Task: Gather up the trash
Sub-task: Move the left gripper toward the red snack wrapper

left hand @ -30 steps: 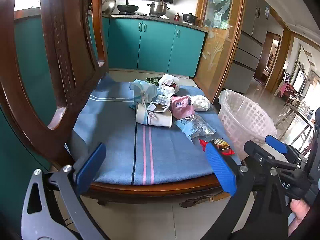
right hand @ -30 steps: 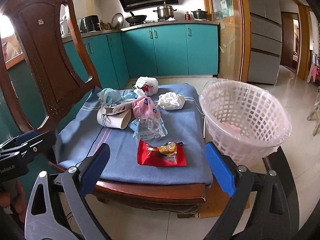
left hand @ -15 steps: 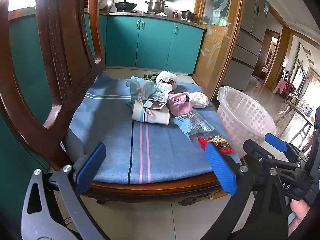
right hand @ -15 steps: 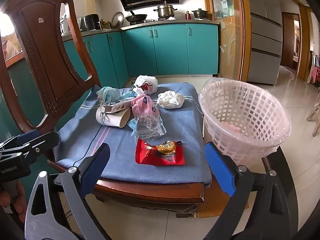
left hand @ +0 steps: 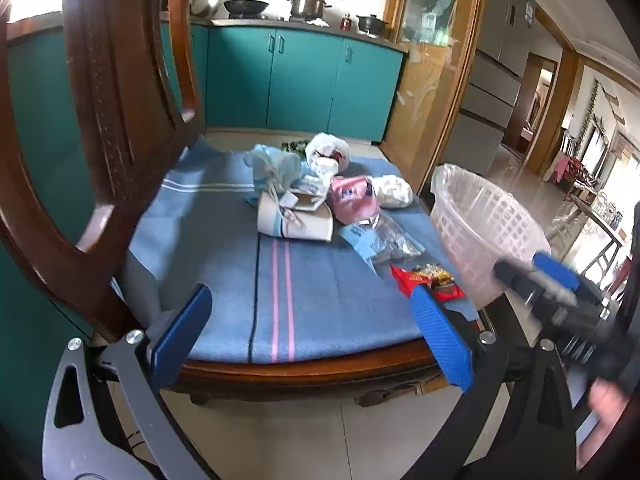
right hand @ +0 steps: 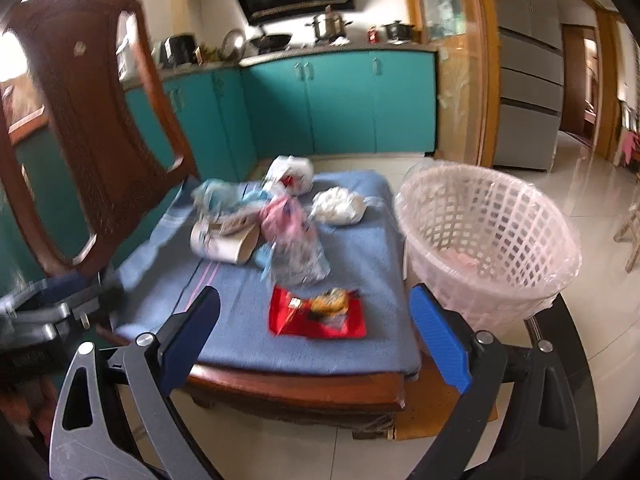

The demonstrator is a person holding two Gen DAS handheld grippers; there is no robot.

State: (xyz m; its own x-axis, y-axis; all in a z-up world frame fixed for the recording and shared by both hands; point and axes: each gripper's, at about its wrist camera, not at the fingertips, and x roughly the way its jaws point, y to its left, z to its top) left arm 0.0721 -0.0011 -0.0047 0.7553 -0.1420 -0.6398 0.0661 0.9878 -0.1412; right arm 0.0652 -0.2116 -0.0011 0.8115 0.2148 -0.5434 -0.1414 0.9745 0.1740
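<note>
Altogether two hand-held grippers, left hand-held gripper (left hand: 310,332) and right hand-held gripper (right hand: 316,330), spread wide, one red wrapper (right hand: 318,314), one basket (right hand: 486,248)

Teal cabinets (right hand: 340,108), wooden chair (right hand: 76,152), tiled floor (right hand: 600,200)

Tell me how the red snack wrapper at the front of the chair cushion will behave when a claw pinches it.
The red snack wrapper lies flat and thin on the blue cushion, so it is probably light and floppy, drooping once lifted. Its glossy film may slip between pads. The yellowish crumpled bit resting on top looks loose and could fall off when the wrapper tilts.
</note>
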